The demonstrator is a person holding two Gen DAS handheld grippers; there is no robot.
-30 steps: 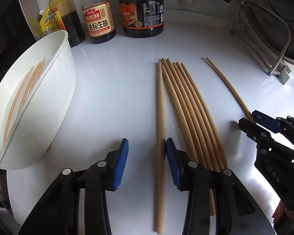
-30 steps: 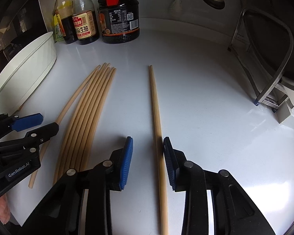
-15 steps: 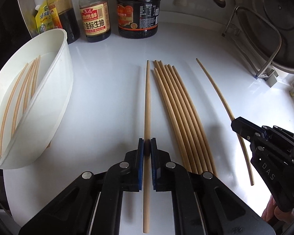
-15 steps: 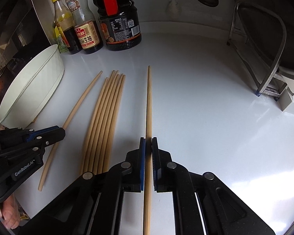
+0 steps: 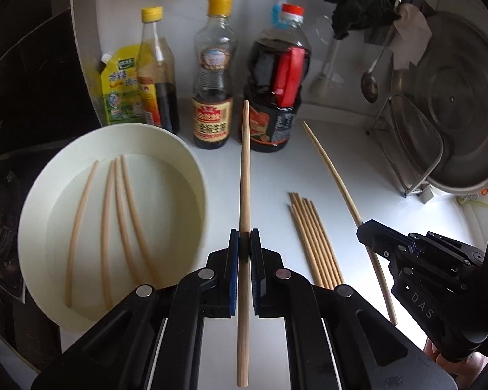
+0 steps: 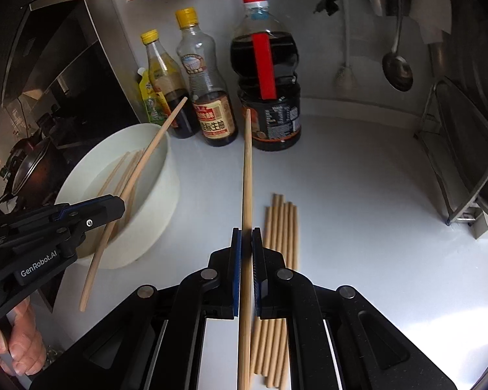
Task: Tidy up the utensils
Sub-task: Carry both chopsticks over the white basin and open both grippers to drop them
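White counter (image 6: 358, 195) w/ sauce bottles (image 5: 211, 97) by wall, steel rack (image 6: 462, 162) right, maybe stove (image 6: 32, 162) left.

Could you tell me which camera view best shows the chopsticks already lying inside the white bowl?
The left wrist view: it looks down into the white bowl, so all four chopsticks inside show full length. In the right wrist view the bowl is seen at a slant, with those chopsticks partly hidden behind the left tool and its held chopstick.

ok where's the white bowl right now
The white bowl sits on the counter at the left of both wrist views, just in front of the sauce bottles, with four chopsticks lying inside it.
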